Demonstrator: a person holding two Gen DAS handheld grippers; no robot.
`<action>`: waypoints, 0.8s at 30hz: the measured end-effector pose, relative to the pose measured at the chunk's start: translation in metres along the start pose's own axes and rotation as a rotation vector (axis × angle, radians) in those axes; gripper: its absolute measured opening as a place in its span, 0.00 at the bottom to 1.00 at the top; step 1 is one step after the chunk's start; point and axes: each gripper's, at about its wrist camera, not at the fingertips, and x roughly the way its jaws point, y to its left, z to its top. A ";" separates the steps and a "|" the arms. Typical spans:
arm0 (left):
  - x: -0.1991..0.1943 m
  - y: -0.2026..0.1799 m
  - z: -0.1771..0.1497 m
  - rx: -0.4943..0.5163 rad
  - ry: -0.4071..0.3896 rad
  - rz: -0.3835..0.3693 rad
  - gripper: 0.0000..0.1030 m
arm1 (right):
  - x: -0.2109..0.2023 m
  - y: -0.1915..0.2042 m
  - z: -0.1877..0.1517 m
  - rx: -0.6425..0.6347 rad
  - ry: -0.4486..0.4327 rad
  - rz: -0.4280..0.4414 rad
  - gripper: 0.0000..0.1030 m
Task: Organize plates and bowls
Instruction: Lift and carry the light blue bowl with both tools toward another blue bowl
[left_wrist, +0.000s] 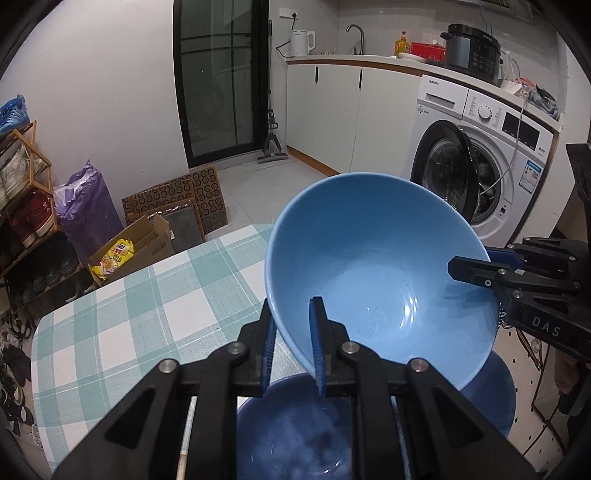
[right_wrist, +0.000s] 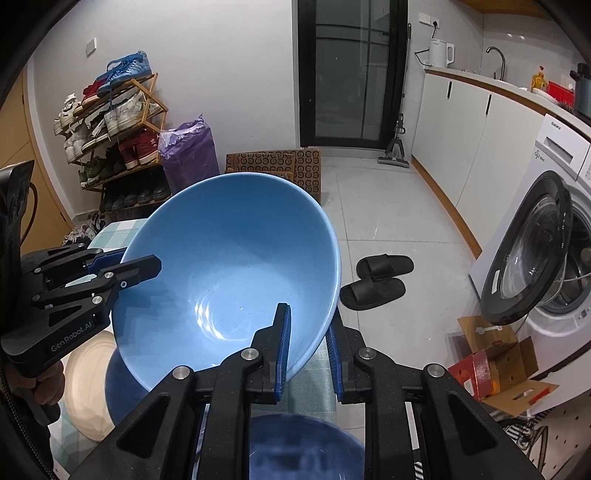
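Pale grey walls (left_wrist: 110, 74) and a light tiled floor (right_wrist: 388, 206) frame the room. A dark glass door (left_wrist: 221, 77) stands at upper centre of the left view, a mop (left_wrist: 271, 140) leaning beside it. White cabinets (left_wrist: 332, 110) run along the right under a counter with a kettle (left_wrist: 301, 42) and tap (left_wrist: 356, 35). A washing machine (left_wrist: 491, 155), its door open, sits at right. A wooden shoe rack (right_wrist: 110, 125) fills the upper left of the right view, next to a purple bag (right_wrist: 190, 151). Black slippers (right_wrist: 376, 280) lie on the floor.
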 end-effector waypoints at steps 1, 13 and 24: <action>-0.003 0.000 -0.001 0.000 -0.002 0.001 0.15 | -0.004 0.002 0.000 -0.001 -0.002 -0.003 0.18; -0.036 0.007 -0.012 -0.006 -0.031 0.020 0.15 | -0.038 0.027 -0.001 -0.028 -0.027 0.006 0.18; -0.060 0.014 -0.033 -0.019 -0.038 0.039 0.15 | -0.054 0.054 -0.015 -0.051 -0.033 0.026 0.18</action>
